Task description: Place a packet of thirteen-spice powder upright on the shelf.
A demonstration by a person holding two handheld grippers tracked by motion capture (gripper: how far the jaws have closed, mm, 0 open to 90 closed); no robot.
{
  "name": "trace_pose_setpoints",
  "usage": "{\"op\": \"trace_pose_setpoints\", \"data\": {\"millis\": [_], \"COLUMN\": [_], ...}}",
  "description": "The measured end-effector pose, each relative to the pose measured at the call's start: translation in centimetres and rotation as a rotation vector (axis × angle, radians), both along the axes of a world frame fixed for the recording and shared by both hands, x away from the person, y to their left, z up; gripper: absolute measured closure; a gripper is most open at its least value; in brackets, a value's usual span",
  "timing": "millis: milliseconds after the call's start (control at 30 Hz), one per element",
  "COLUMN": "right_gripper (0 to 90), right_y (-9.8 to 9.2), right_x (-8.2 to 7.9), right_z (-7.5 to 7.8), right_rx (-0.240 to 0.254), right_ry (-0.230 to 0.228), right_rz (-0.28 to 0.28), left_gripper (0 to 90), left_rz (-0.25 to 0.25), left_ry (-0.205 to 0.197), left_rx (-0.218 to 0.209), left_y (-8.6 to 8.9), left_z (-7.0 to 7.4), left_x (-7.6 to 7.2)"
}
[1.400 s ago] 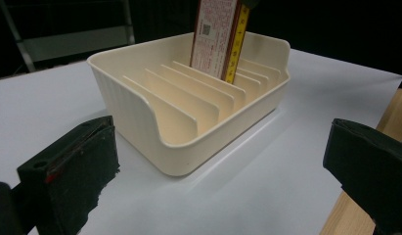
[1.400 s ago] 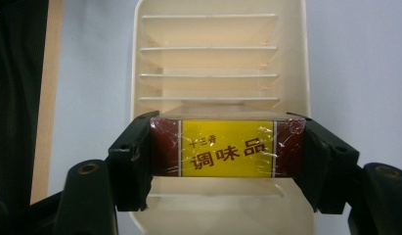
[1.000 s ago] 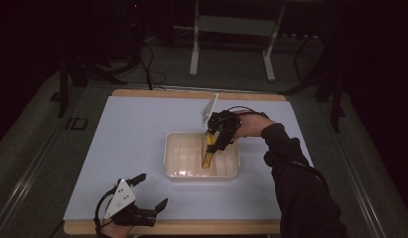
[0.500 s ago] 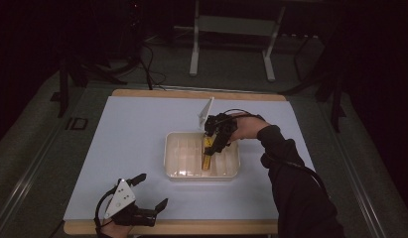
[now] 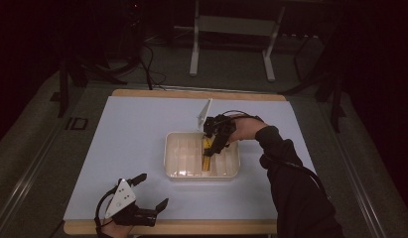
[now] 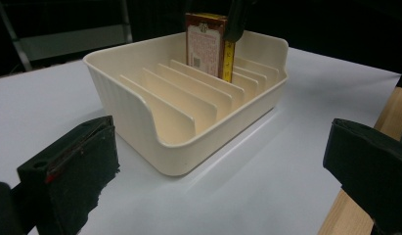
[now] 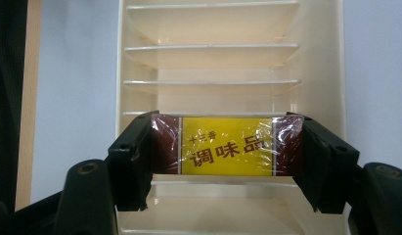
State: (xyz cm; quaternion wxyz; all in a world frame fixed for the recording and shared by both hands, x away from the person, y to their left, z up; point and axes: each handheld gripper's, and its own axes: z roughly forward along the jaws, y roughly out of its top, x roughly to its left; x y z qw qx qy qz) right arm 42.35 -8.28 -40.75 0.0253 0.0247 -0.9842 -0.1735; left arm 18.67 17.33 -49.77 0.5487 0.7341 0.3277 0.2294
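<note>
Black jaws of the left gripper (image 5: 151,191) stand spread wide with nothing between them at the near edge of the table, where the person's left hand holds the tool low over the white mat (image 5: 142,134), its grey three-cornered plate facing up; in the left gripper view the same two jaws frame the scene from either side, well apart from the tray. Just beyond them on the mat sits a cream plastic tray (image 5: 174,153) with thin upright dividers (image 6: 189,98) that split it into narrow slots, its front wall dipping in a scoop toward the left gripper. Farther in, a small box (image 6: 204,46) wrapped in clear film, dark red with a yellow band and printed characters, stands upright on its narrow edge in one of the slots toward the tray's right side, rising above the rim. The right gripper (image 5: 215,141) points down into the tray and pinches this box by its two short ends; in the right gripper view its jaws press on the dark red ends of the box (image 7: 227,145), with the yellow label between them and the empty slots running away behind. The person's right hand (image 5: 243,130) and dark sleeve (image 5: 291,183) reach in from the near right. Beyond the tray the wooden table edge (image 5: 191,93) meets a dim floor with metal stand legs (image 5: 194,54) and loose cables.
</note>
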Motion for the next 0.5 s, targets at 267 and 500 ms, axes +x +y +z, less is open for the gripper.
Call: {"op": "trace_pose_setpoints", "data": {"millis": [267,500], "right_gripper": [27.0,26.4], "right_y": [-0.1,-0.6], "right_x": [-0.3,-0.4], "right_z": [0.4,2.1], "right_rx": [0.004,0.047], "right_ry": [0.012,-0.008], "right_rz": [0.012,0.004], "left_gripper": [0.0,0.0], "left_rz": [0.001,0.001], "left_ry": [0.000,0.000], "left_rx": [-0.001,0.000], "left_y": [0.0,0.0], "left_z": [0.0,0.0], "left_x": [0.0,0.0]}}
